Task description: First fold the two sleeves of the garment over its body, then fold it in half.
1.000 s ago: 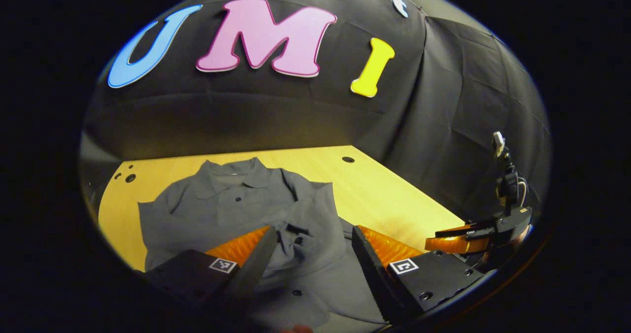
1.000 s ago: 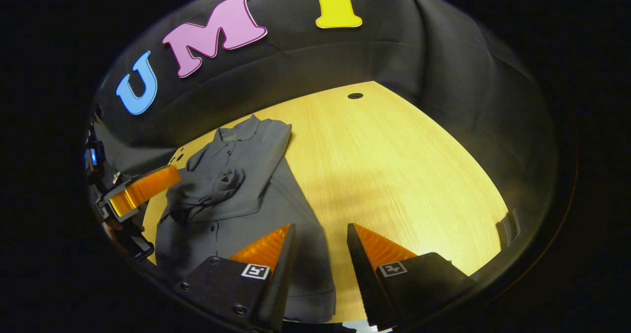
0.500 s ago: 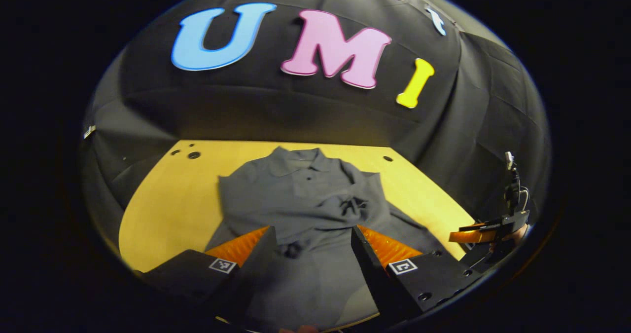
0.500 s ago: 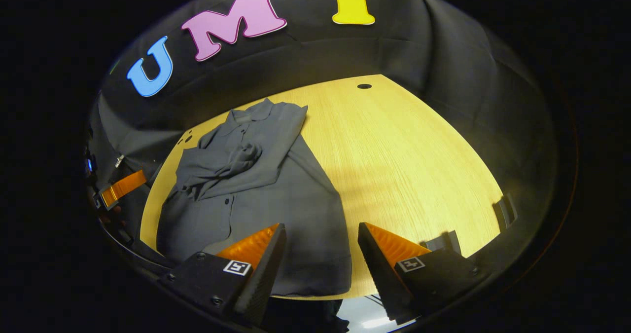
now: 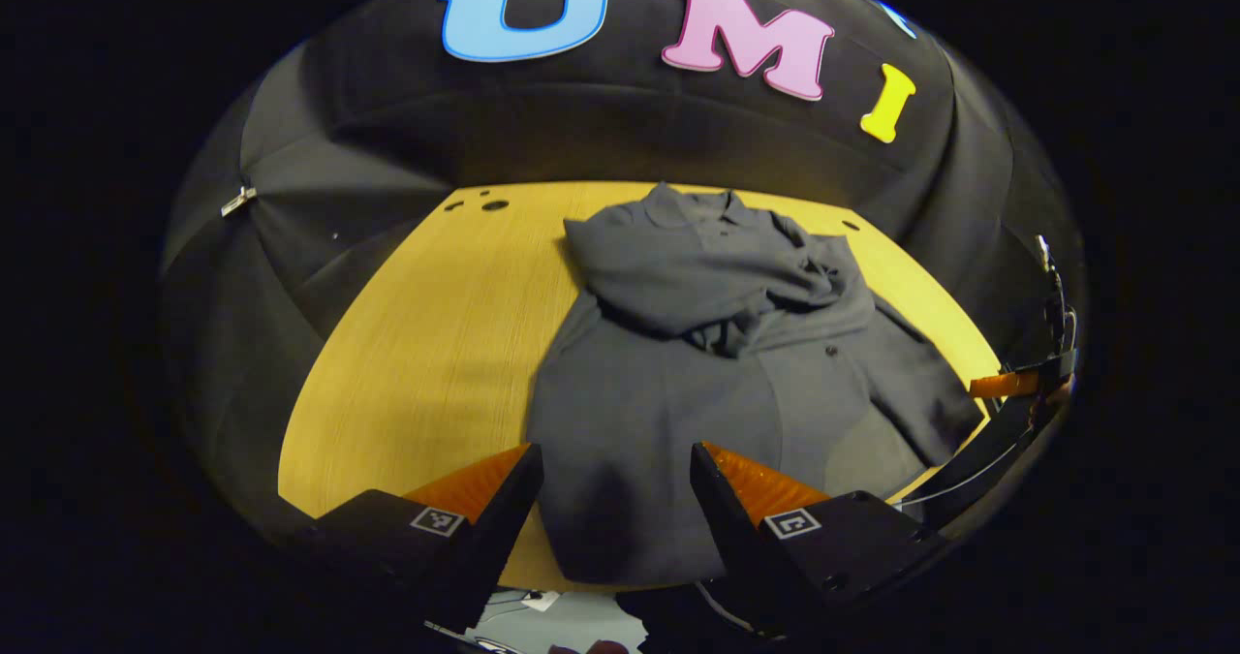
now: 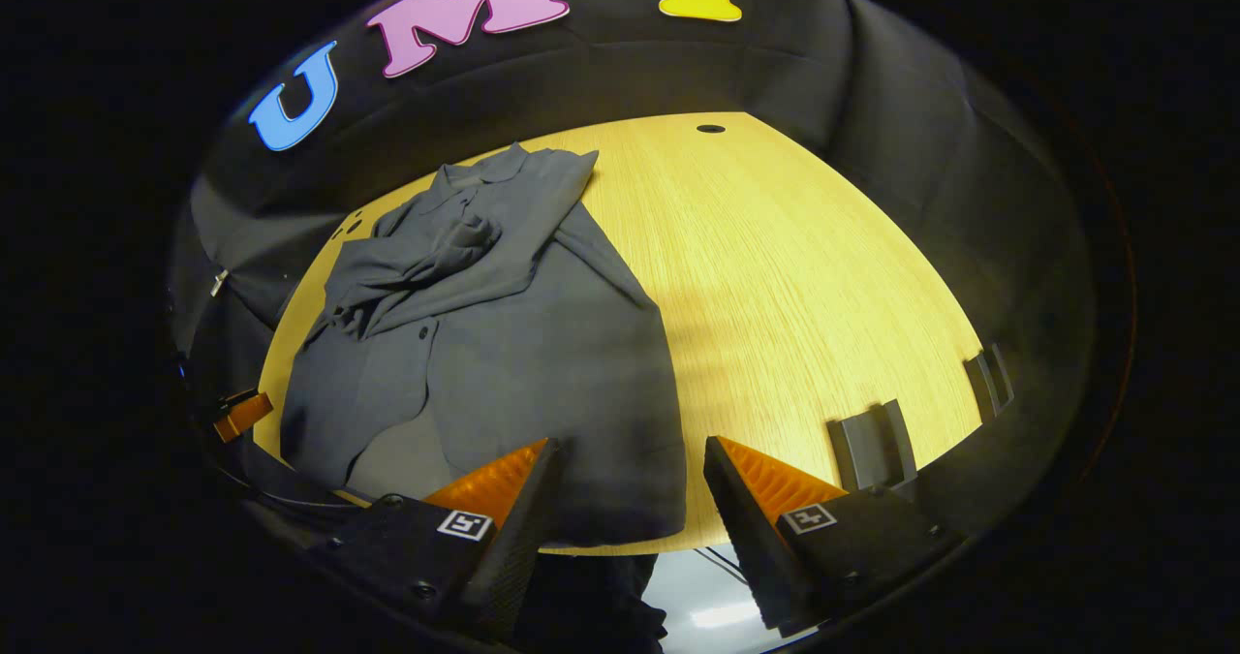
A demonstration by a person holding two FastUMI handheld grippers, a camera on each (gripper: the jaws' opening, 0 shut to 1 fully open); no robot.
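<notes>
Left gripper (image 5: pixel 610 475) and right gripper (image 6: pixel 630 470) both gape empty above the hem of the grey garment (image 5: pixel 717 363), flat on the counter (image 5: pixel 426 344); sleeves (image 6: pixel 417 257) lie bunched over its chest, half-fold apparently not yet done.

Garment (image 5: pixel 668 392): plain dark grey, small dark buttons, centre of frame. Table (image 5: pixel 436 344): yellow light-wood grain, dark holes upper left. Booth wall (image 6: pixel 872 73): black cloth, upper frame.

Matt grey cloth garment (image 5: pixel 668 383) lies on a smooth, light wood-grain table (image 6: pixel 804 276).
</notes>
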